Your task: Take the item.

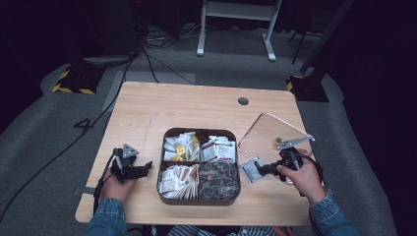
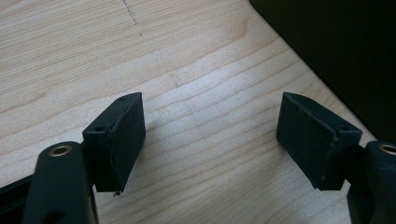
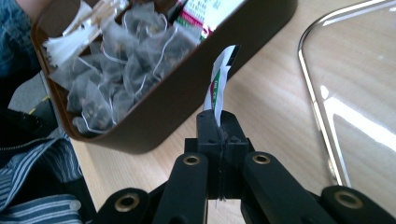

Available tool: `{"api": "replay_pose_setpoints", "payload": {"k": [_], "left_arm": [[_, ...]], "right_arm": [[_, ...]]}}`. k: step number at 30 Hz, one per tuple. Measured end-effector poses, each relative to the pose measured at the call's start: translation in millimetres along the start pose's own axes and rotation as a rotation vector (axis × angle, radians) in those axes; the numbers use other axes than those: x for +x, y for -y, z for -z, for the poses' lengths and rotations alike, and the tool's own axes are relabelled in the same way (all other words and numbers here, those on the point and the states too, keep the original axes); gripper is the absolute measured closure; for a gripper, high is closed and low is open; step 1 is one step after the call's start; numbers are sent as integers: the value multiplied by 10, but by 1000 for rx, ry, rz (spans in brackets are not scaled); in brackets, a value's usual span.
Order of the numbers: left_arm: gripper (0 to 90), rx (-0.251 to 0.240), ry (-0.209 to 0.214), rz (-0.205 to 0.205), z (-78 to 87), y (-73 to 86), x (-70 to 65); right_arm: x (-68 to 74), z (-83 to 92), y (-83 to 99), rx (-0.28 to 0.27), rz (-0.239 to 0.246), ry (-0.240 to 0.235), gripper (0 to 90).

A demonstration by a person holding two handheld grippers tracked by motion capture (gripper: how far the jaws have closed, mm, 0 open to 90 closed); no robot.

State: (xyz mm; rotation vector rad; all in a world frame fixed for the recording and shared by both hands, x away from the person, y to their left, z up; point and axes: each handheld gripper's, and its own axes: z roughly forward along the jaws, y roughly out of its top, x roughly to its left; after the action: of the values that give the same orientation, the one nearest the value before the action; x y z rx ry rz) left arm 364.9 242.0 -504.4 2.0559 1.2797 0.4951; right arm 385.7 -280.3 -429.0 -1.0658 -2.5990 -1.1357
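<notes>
A dark brown compartment box (image 1: pixel 198 198) stands at the table's front middle, holding white packets, sachets and mesh tea bags (image 3: pixel 116 70). My right gripper (image 1: pixel 260 170) sits just right of the box, shut on a small white packet (image 1: pixel 251 170) with red and green print (image 3: pixel 218 84). The packet stands up from between the jaws, beside the box's wall (image 3: pixel 187 102). My left gripper (image 1: pixel 142 168) rests on the table left of the box, open, with bare wood between its pads (image 2: pixel 322 140).
A clear lid with a metal rim (image 1: pixel 275 132) lies on the table right of the box, close behind my right hand; its rim (image 3: pixel 322 121) runs beside the packet. A round cable hole (image 1: pixel 243 101) is near the table's far edge. Cables trail over the floor behind.
</notes>
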Motion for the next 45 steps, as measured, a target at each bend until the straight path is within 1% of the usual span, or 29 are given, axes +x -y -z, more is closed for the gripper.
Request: {"api": "replay_pose_setpoints", "payload": {"k": [1, 3, 4, 5, 7, 12, 13, 14, 17, 18, 19, 20, 21, 22, 24, 28, 29, 33, 34, 35, 36, 37, 41, 42, 43, 44, 45], "left_arm": [[244, 0, 0, 0, 0, 0, 0], [245, 0, 0, 0, 0, 0, 0], [244, 0, 0, 0, 0, 0, 0], [244, 0, 0, 0, 0, 0, 0], [244, 0, 0, 0, 0, 0, 0], [244, 0, 0, 0, 0, 0, 0], [244, 0, 0, 0, 0, 0, 0], [244, 0, 0, 0, 0, 0, 0], [244, 0, 1, 0, 0, 0, 0], [244, 0, 0, 0, 0, 0, 0], [244, 0, 1, 0, 0, 0, 0], [244, 0, 1, 0, 0, 0, 0], [244, 0, 0, 0, 0, 0, 0], [244, 0, 0, -1, 0, -1, 2], [244, -1, 0, 0, -1, -1, 1], [244, -1, 0, -1, -2, -2, 2], [244, -1, 0, 0, -2, -2, 2], [244, -1, 0, -1, -2, -2, 2], [244, -1, 0, -1, -2, -2, 2], [244, -1, 0, -1, -2, -2, 2], [244, -1, 0, -1, -2, -2, 2], [244, 0, 2, 1, -4, -4, 1], [244, -2, -1, 4, -19, -19, 3], [244, -2, -1, 4, -19, -19, 3], [244, 1, -2, 5, -20, -22, 5], [244, 1, -2, 5, -20, -22, 5], [245, 1, -1, 3, -19, -22, 6]], "right_arm": [[6, -34, 19, 18, -4, -8, 900], [8, -66, 31, 37, -3, -14, 900], [8, -66, 31, 37, -3, -14, 900], [8, -111, 45, 67, -3, -26, 900], [-1, -149, 55, 86, -4, -35, 900], [-28, -192, 69, 98, -16, -30, 876], [-37, -198, 73, 99, -15, -10, 843], [-43, -202, 74, 99, -14, 3, 830], [-53, -207, 77, 99, -7, 21, 790], [-59, -213, 77, 94, 6, 55, 721], [-65, -215, 78, 93, 12, 69, 702], [-65, -215, 78, 93, 12, 69, 702], [-72, -216, 80, 94, 16, 82, 670], [-83, -220, 82, 83, 19, 97, 620], [-107, -215, 86, 68, 20, 108, 584], [-122, -190, 82, 44, 23, 123, 562], [-125, -158, 73, 21, 22, 136, 548], [-123, -106, 59, -8, 25, 146, 548], [-123, -106, 59, -8, 25, 146, 548], [-118, -76, 49, -27, 26, 152, 548], [-118, -76, 49, -27, 26, 152, 548], [-110, -47, 37, -47, 30, 155, 548], [-84, 38, -11, -96, 44, 160, 544], [-84, 38, -11, -96, 44, 160, 544], [-72, 73, -42, -115, 50, 162, 541], [-72, 73, -42, -115, 50, 162, 541], [-64, 112, -78, -142, 57, 166, 542]]}}
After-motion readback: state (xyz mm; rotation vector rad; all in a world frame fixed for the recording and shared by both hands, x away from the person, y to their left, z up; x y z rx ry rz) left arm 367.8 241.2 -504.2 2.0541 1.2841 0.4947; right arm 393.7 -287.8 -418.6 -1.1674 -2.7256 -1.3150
